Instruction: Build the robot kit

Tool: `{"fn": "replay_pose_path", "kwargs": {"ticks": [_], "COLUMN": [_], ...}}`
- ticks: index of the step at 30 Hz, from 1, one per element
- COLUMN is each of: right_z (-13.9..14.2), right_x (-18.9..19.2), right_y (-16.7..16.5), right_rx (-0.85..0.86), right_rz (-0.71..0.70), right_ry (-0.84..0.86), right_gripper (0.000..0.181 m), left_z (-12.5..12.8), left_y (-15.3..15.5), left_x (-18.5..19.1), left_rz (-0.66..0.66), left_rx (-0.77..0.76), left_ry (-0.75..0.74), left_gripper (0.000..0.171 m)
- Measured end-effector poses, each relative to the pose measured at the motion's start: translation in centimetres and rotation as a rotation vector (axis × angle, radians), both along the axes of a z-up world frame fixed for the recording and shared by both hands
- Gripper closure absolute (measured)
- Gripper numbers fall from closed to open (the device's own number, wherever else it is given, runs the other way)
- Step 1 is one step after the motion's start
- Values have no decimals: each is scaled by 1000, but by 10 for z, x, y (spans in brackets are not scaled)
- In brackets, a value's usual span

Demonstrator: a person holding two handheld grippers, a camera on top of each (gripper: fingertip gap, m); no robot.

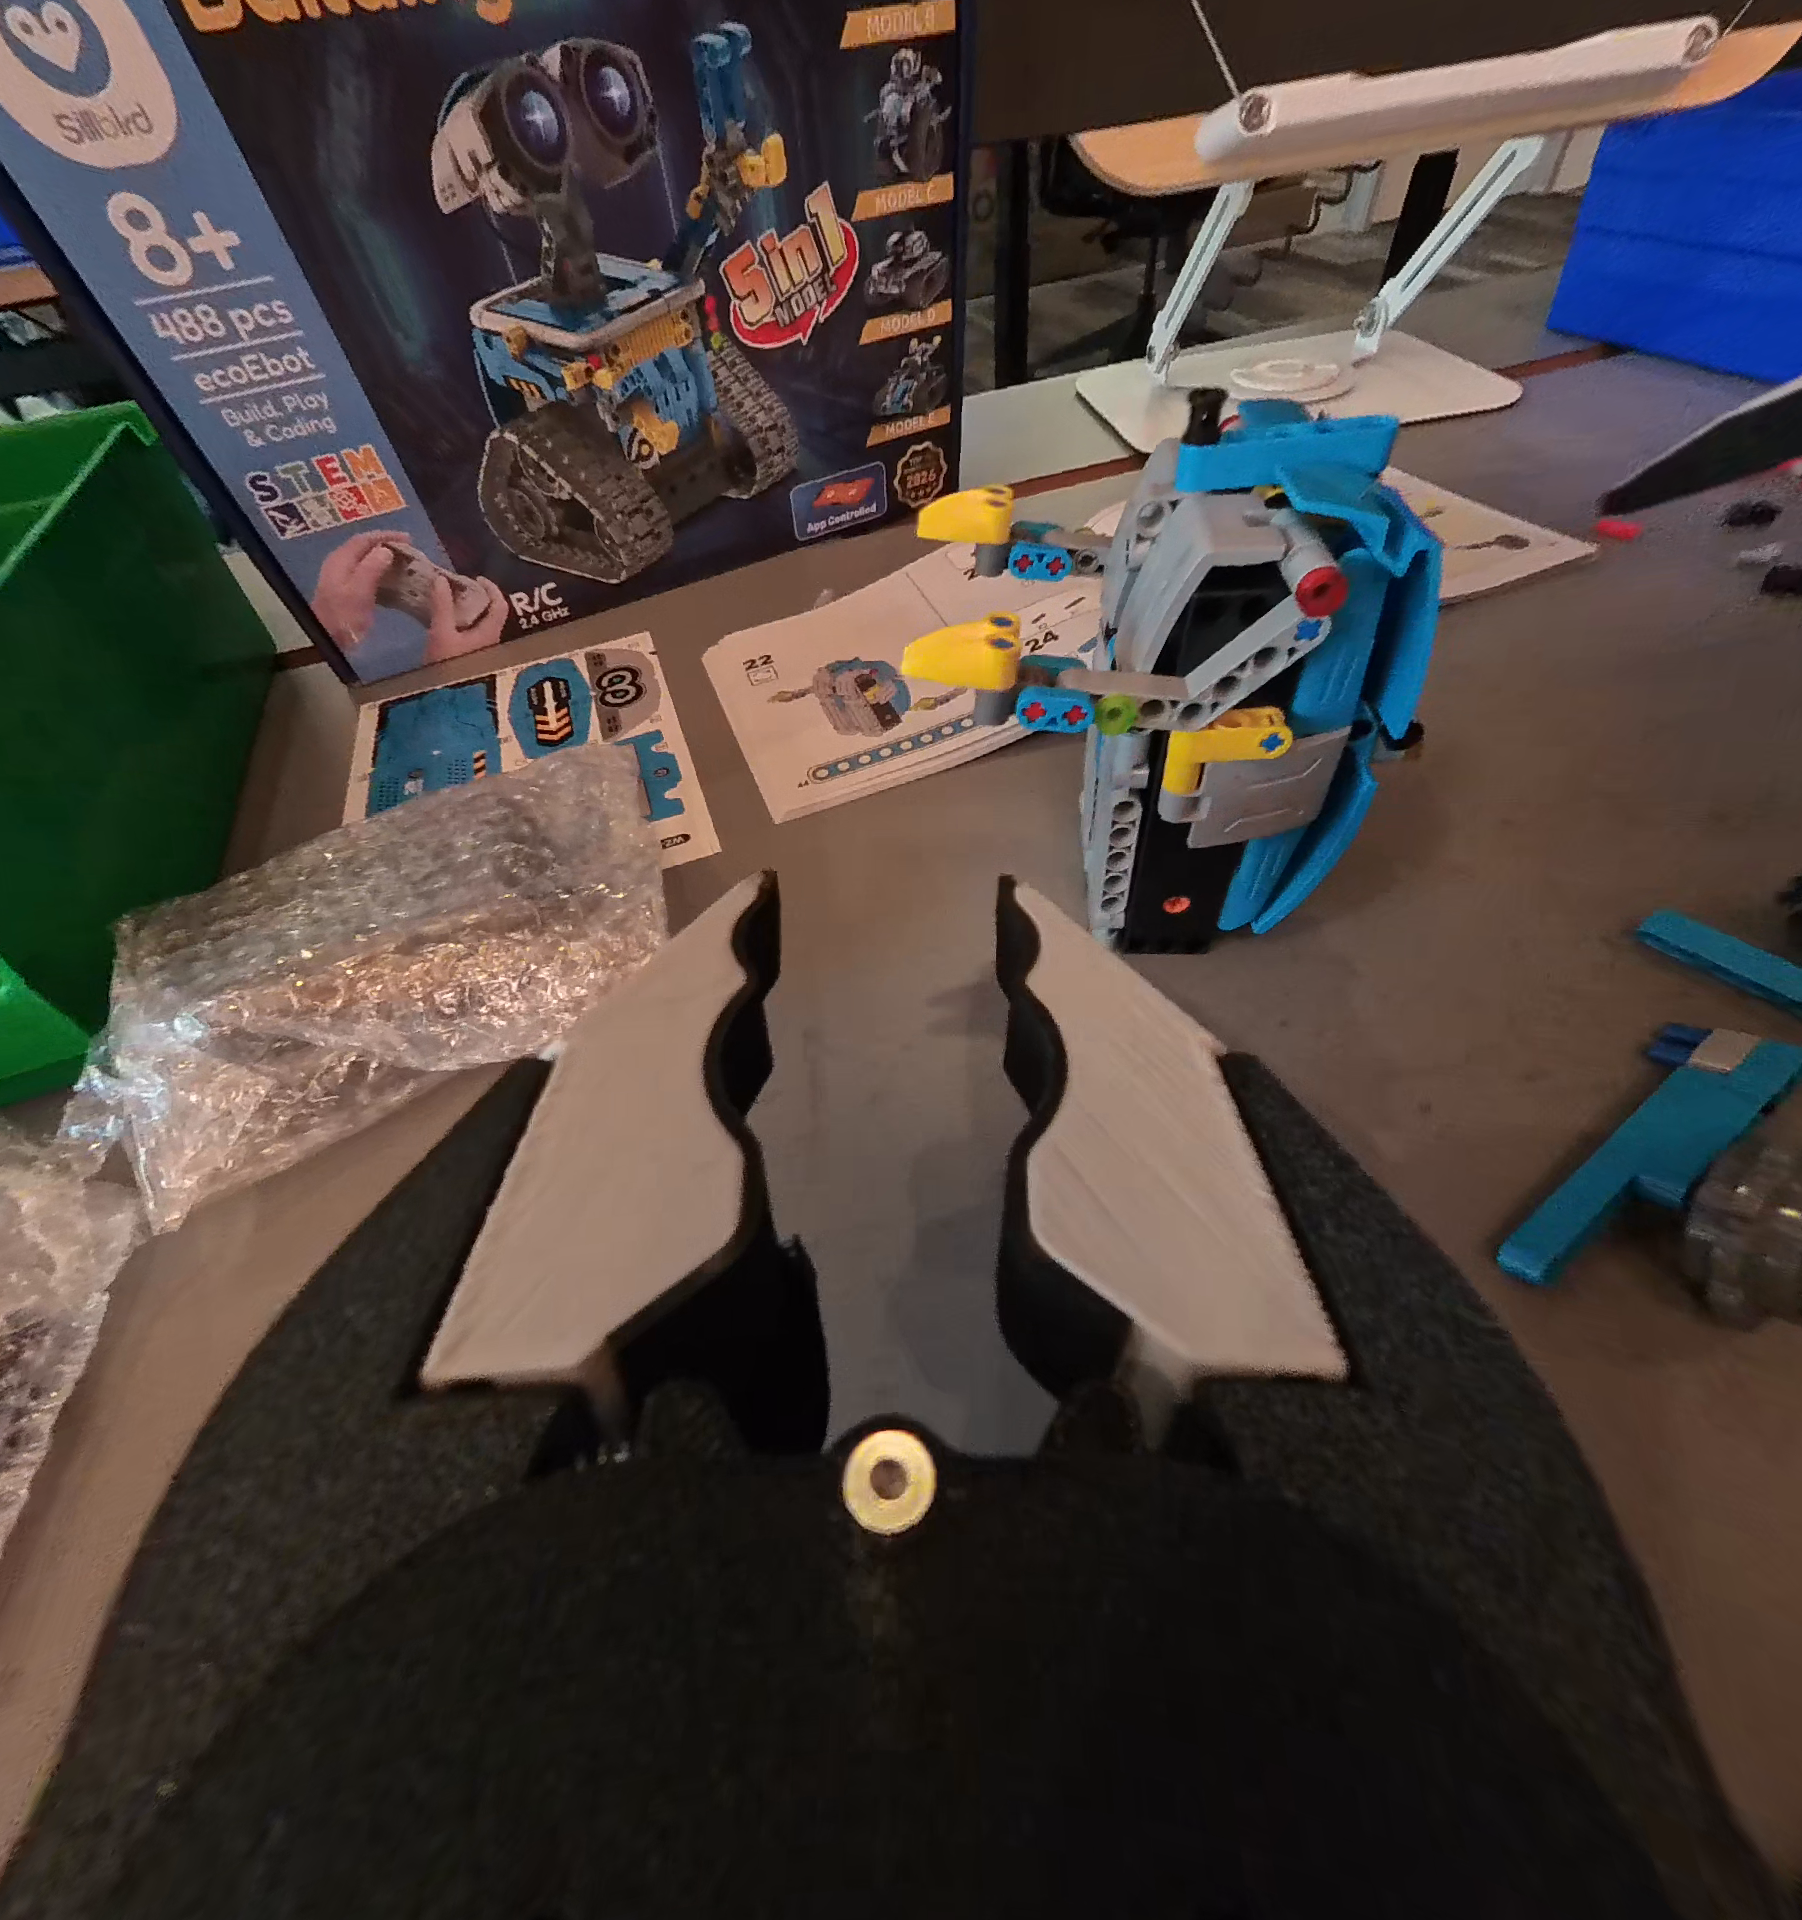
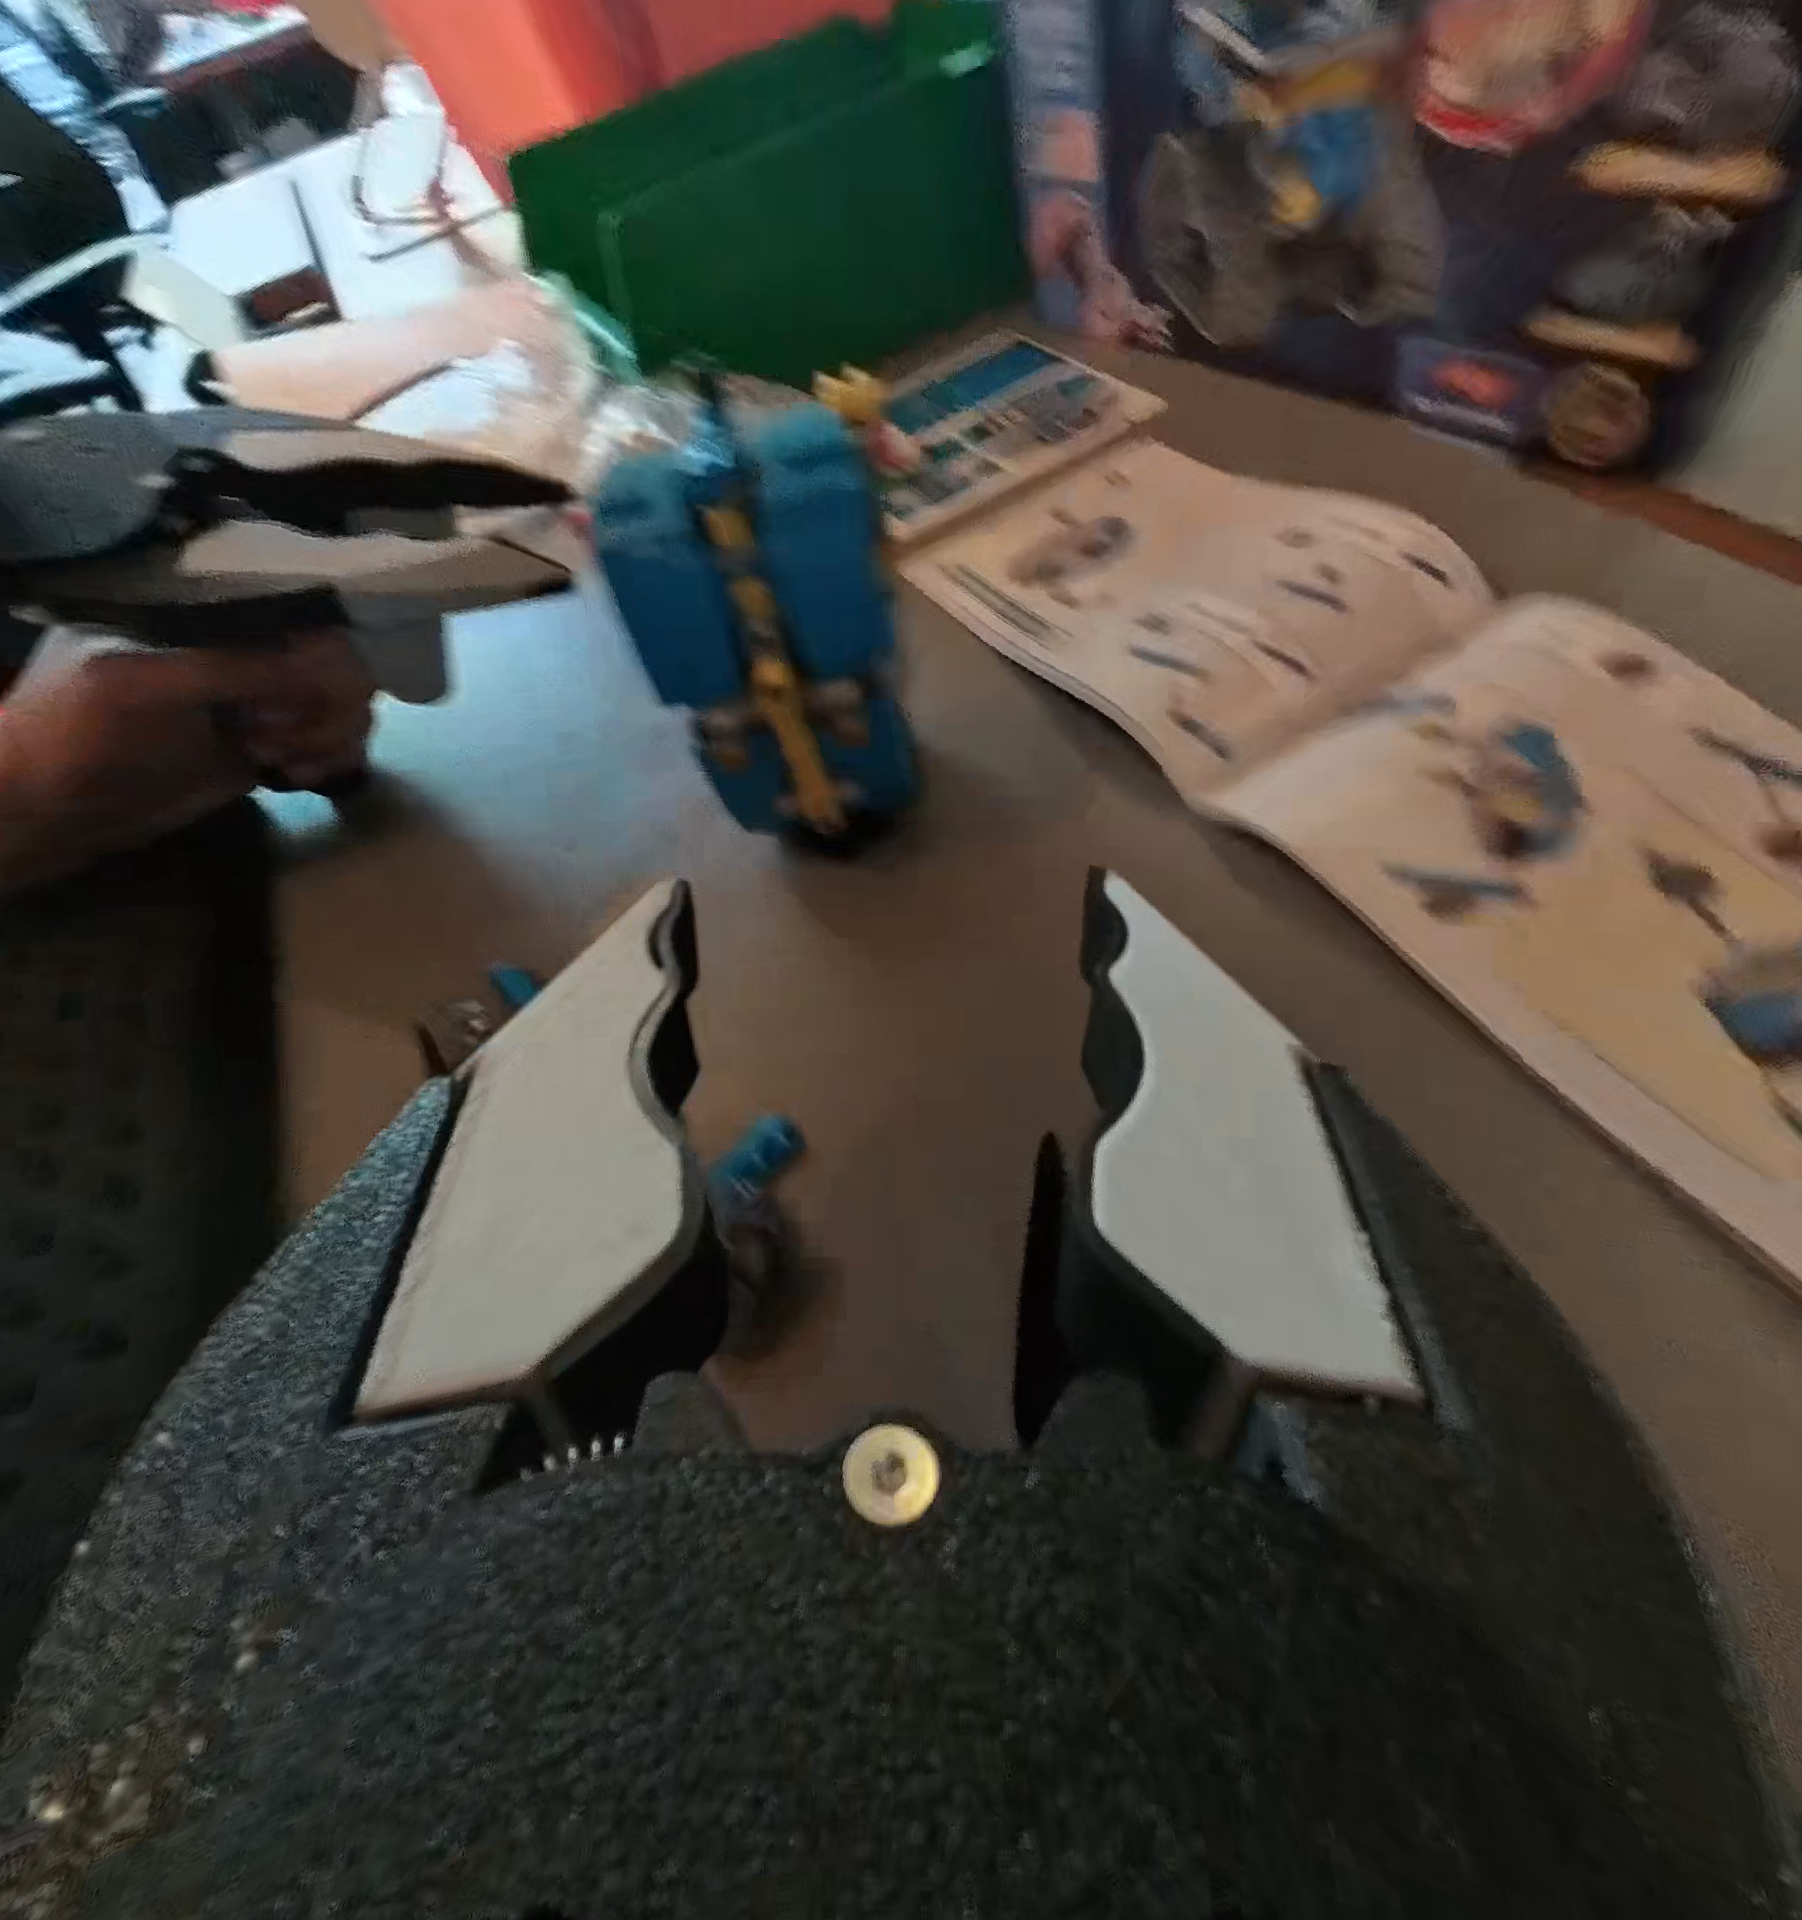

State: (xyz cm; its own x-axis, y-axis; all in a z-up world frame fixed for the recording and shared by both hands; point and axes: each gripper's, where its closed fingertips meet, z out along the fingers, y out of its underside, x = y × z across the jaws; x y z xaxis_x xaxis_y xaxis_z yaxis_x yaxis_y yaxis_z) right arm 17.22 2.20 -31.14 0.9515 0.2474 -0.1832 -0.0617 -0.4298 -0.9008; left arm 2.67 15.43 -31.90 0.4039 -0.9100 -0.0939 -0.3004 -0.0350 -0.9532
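Left wrist view: the left gripper (image 1: 886, 904) hovers over the grey worktop (image 1: 1396, 1039), jaws spread and empty, nearest the bubble wrap (image 1: 388, 935); a half-built toy robot (image 1: 1240, 707) stands upright just ahead on an open booklet (image 1: 855, 727).

Right wrist view: the right gripper (image 2: 886, 914), jaws likewise spread, hangs above a small blue piece (image 2: 762, 1148). A careless nudge could topple the narrow-based model.
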Motion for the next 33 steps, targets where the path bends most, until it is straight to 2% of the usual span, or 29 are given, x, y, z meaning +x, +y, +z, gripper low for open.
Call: {"fn": "replay_pose_path", "kwargs": {"ticks": [2,4,9,11,13,14,16,19,24,27,29,33], "right_z": [4,1,-3,-9,-13,-13,-15,-10,1,17,25,29], "right_x": [-26,-37,-52,-58,-63,-62,-60,-49,-37,-46,-55,-63], "right_y": [19,38,82,94,100,102,98,92,79,62,49,45], "right_rx": [11,-23,-79,-114,-125,-118,-148,-185,-197,-177,-171,-170], "right_rz": [22,-6,-20,-22,5,13,96,212,391,538,635,666], "right_ry": [-78,-152,-150,-98,-90,-102,-123,15,432,602,627,623], "right_gripper": [99,94,66,71,98,94,100,101,104,103,103,104], "left_z": [3,7,10,11,11,9,5,-3,-8,-6,-2,-2], "left_y": [-1,0,-1,-4,-11,-17,-36,-66,-74,-91,-104,-128], "left_x": [-1,-4,-7,-6,-3,-1,5,14,40,54,60,69], "left_rz": [-3,-4,-36,-56,-99,-136,-260,-485,-622,-771,-863,-946], "left_rx": [-23,-56,-155,-159,-170,-189,-289,-466,-591,-769,-857,-883], "left_ry": [-30,-67,-127,-132,-132,-129,-114,-64,-14,28,53,97], "left_gripper": [130,130,130,130,127,125,121,105,79,64,67,87]}}
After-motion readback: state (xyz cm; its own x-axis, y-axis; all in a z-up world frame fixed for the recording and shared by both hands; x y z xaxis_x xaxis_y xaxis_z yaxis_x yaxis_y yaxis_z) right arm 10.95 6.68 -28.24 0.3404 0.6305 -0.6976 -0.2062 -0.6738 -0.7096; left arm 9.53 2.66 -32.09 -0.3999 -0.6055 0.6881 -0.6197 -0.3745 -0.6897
